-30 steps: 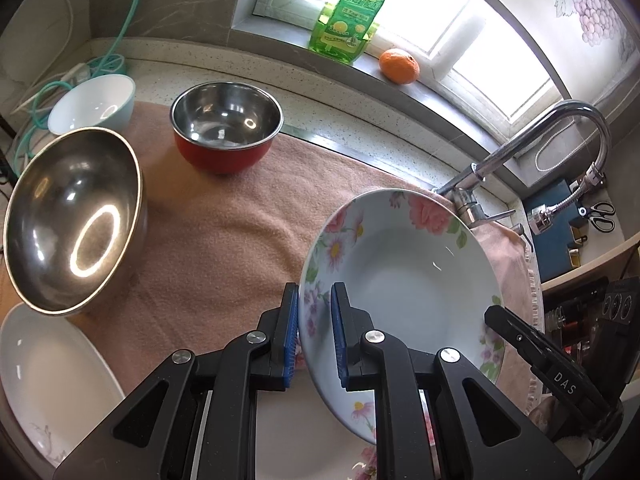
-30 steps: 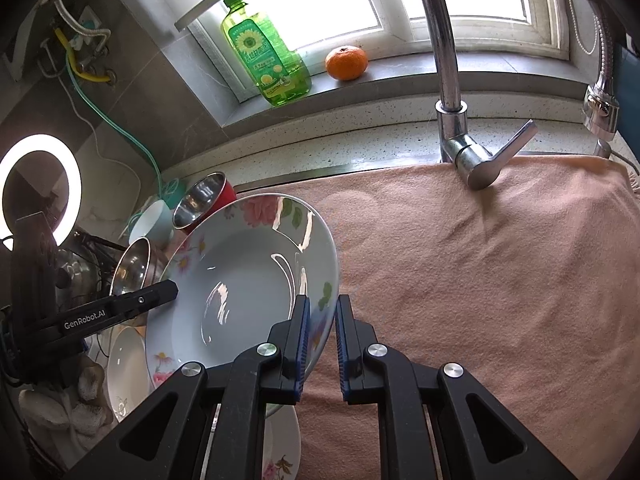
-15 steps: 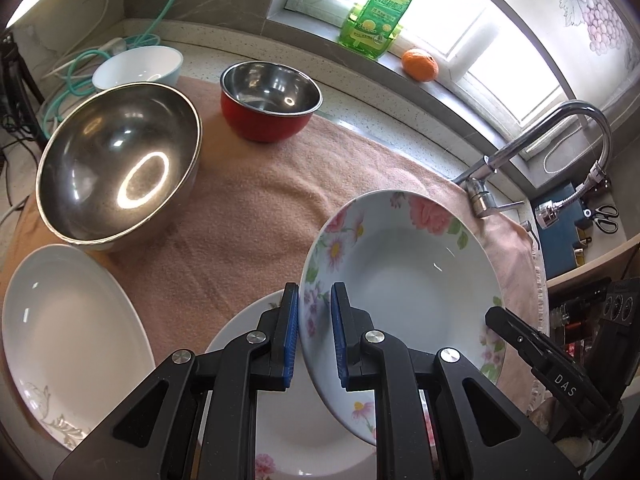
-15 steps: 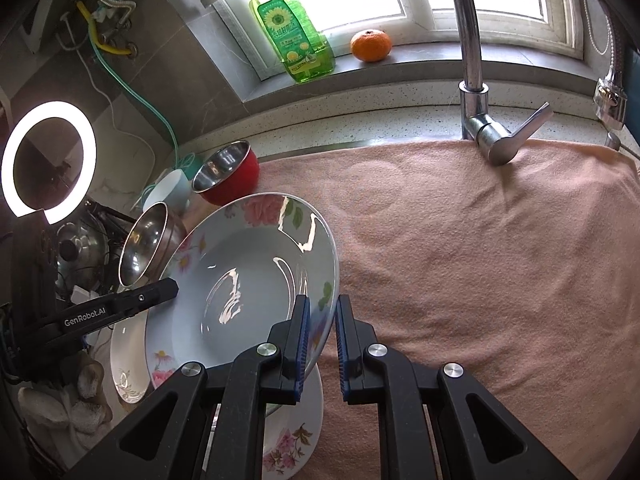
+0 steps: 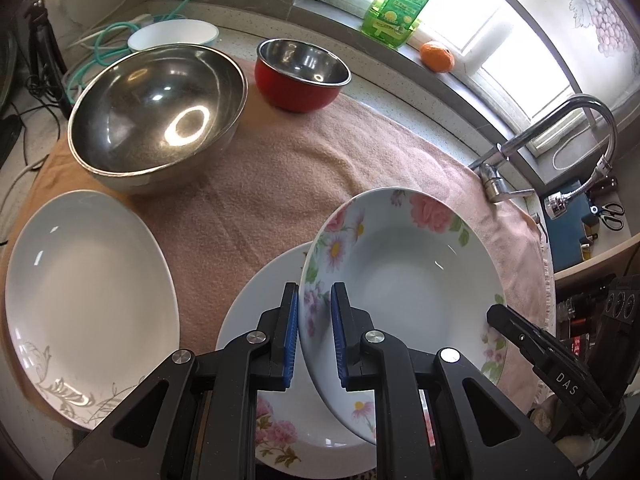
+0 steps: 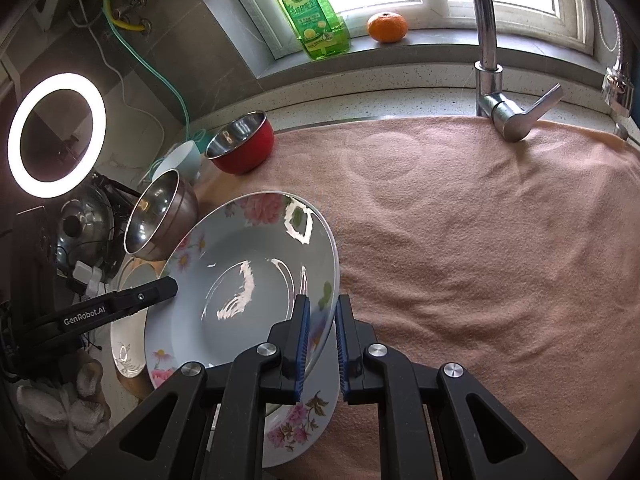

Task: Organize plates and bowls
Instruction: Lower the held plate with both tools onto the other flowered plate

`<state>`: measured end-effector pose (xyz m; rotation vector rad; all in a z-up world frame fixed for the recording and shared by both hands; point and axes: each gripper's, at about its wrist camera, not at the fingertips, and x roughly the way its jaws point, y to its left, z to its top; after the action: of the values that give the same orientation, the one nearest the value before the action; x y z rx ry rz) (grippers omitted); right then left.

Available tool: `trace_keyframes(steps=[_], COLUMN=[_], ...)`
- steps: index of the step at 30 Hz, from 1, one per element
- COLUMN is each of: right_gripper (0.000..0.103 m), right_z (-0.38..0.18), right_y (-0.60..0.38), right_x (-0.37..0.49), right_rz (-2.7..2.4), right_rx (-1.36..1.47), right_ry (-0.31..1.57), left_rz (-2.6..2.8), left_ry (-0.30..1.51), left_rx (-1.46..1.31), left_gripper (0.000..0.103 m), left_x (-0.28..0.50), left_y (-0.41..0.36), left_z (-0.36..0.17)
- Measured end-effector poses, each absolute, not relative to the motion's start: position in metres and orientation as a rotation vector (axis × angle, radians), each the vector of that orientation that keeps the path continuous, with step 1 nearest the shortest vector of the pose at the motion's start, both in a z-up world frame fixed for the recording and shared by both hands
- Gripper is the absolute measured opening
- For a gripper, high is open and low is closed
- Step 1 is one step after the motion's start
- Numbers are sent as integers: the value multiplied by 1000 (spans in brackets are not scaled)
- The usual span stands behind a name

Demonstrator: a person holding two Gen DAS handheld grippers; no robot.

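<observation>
A floral deep plate (image 5: 404, 280) is held in the air by both grippers. My left gripper (image 5: 314, 336) is shut on its left rim. My right gripper (image 6: 320, 336) is shut on its right rim (image 6: 326, 292). The plate (image 6: 248, 280) hangs tilted above a second floral plate (image 5: 272, 400) that lies on the pink towel (image 5: 288, 184); that plate also shows in the right wrist view (image 6: 296, 420). A white plate with a grey leaf pattern (image 5: 80, 300) lies at the left. A large steel bowl (image 5: 156, 112), a red bowl (image 5: 300, 72) and a white bowl (image 5: 172, 34) stand behind.
A tap (image 6: 492, 60) rises at the towel's far edge. A green soap bottle (image 6: 308, 8) and an orange (image 6: 387, 27) stand on the window sill. A ring light (image 6: 56, 132) and a pot lid (image 6: 80, 224) are at the far left. The towel's right half (image 6: 500, 240) is bare.
Both grippers have lifted the floral plate up and back towards me. The second floral plate and the white leaf plate have come into fuller view below.
</observation>
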<state>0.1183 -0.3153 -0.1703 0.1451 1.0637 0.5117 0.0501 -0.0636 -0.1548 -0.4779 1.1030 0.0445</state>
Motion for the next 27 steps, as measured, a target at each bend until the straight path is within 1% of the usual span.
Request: trace_keyframes(steps=[27], right_gripper=[12], right_z=[-192], right_y=[-302], right_x=[89], right_rz=[542], right_rx=[106], right_ry=[1119], left_rz=[89], left_ry=[1144], left_rx=[-489], left_gripper=[14], left_x=[20], left_y=[-58], left_z=[-174])
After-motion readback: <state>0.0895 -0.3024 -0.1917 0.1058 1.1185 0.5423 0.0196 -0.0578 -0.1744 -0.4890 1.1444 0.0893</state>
